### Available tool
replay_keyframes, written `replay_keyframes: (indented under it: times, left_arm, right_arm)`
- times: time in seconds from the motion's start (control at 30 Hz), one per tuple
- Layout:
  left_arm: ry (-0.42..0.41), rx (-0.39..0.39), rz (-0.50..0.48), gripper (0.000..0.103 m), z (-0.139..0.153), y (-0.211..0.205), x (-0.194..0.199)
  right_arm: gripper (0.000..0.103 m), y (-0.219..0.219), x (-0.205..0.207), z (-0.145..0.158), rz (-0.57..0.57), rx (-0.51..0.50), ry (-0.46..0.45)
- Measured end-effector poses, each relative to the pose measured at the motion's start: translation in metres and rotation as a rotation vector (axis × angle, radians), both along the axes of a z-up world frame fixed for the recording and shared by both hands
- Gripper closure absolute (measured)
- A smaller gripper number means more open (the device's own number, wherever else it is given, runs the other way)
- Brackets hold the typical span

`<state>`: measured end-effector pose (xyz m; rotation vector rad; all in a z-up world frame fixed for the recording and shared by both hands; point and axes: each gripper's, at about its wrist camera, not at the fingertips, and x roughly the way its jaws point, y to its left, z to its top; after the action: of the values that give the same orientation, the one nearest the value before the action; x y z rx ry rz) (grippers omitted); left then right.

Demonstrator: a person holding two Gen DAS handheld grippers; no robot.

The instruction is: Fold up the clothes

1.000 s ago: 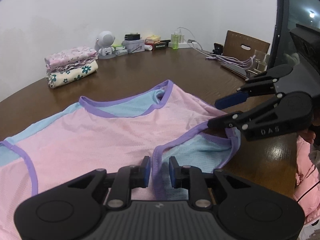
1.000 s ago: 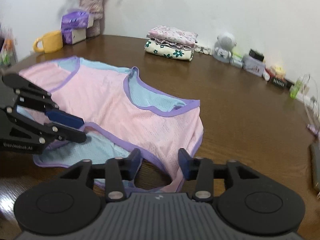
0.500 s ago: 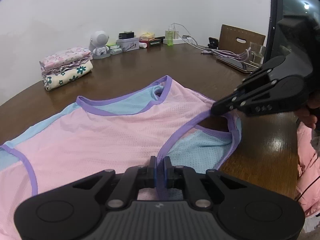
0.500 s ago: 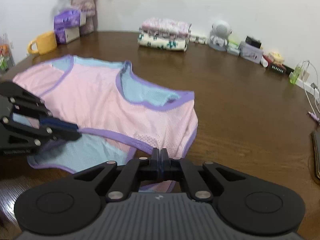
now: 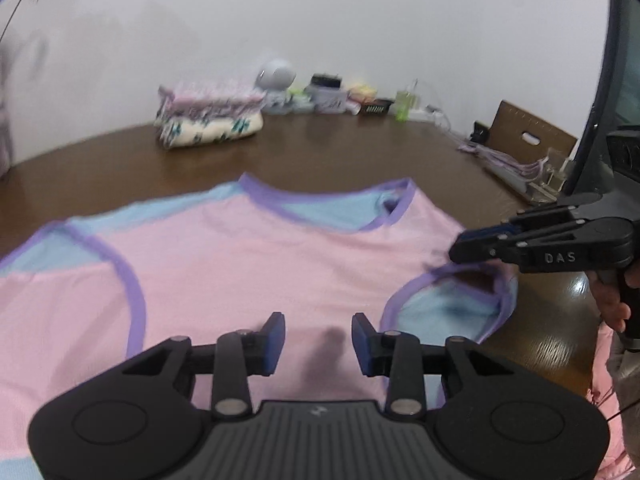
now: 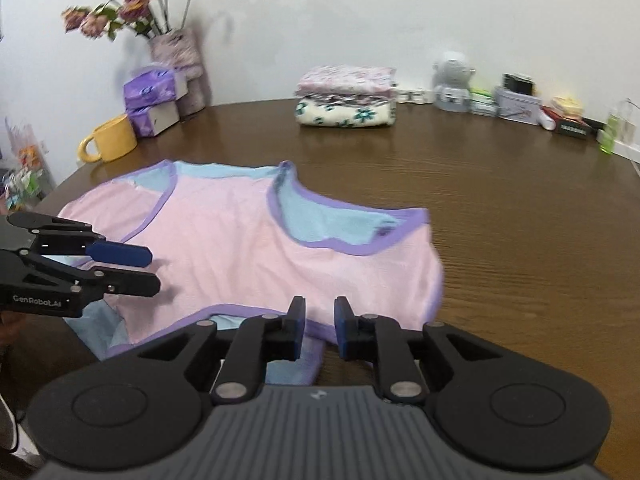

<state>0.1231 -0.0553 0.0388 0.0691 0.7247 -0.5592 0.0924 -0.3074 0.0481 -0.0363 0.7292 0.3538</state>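
Both grippers have released the purple-trimmed armhole edge they pinched half a second ago, and their jaws have just been opening. Left gripper (image 5: 318, 334), at lower centre of its view, stands moderately apart over flat pink cloth, nothing between the pads. Right gripper (image 6: 320, 330) shows a narrow gap at the hem, gripping nothing. The pink and blue top (image 6: 256, 248) lies spread on the brown table (image 6: 520, 208), its right edge near bare wood. Beyond the neckline, open tabletop extends to 1 folded stack (image 6: 346, 98), with a yellow mug (image 6: 110, 138) at upper left.
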Motion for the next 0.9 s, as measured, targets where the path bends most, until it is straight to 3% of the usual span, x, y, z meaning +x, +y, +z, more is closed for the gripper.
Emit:
replay_keyframes:
  times: [0.17, 0.27, 0.43, 0.53, 0.63, 0.73, 0.9]
  left_arm:
    - [-0.006, 0.018, -0.006, 0.077, -0.008, 0.006, -0.008]
    - [-0.023, 0.012, -0.003, 0.076, -0.011, 0.009, -0.013]
    - [-0.041, 0.017, 0.002, 0.076, -0.012, 0.007, -0.016]
    - [-0.025, -0.009, 0.014, 0.076, -0.012, 0.01, -0.016]
    - [0.015, -0.059, 0.044, 0.076, -0.01, 0.017, -0.011]
    - [0.048, -0.101, 0.061, 0.078, -0.01, 0.024, -0.007]
    - [0.068, -0.123, 0.076, 0.08, -0.01, 0.027, -0.005]
  right_arm:
    - [0.087, 0.022, 0.013, -0.016, 0.014, -0.058, -0.005]
    - [0.087, 0.018, 0.019, -0.024, -0.041, -0.101, 0.017]
    - [0.085, 0.014, 0.02, -0.013, -0.068, -0.013, -0.005]
    - [0.085, 0.034, 0.025, -0.01, -0.016, -0.024, -0.047]
    - [0.085, 0.051, 0.042, -0.018, 0.004, -0.056, -0.031]
    - [0.086, 0.05, 0.056, -0.03, -0.029, -0.061, 0.015]
    - [0.087, 0.023, 0.065, -0.033, -0.137, -0.047, 0.001]
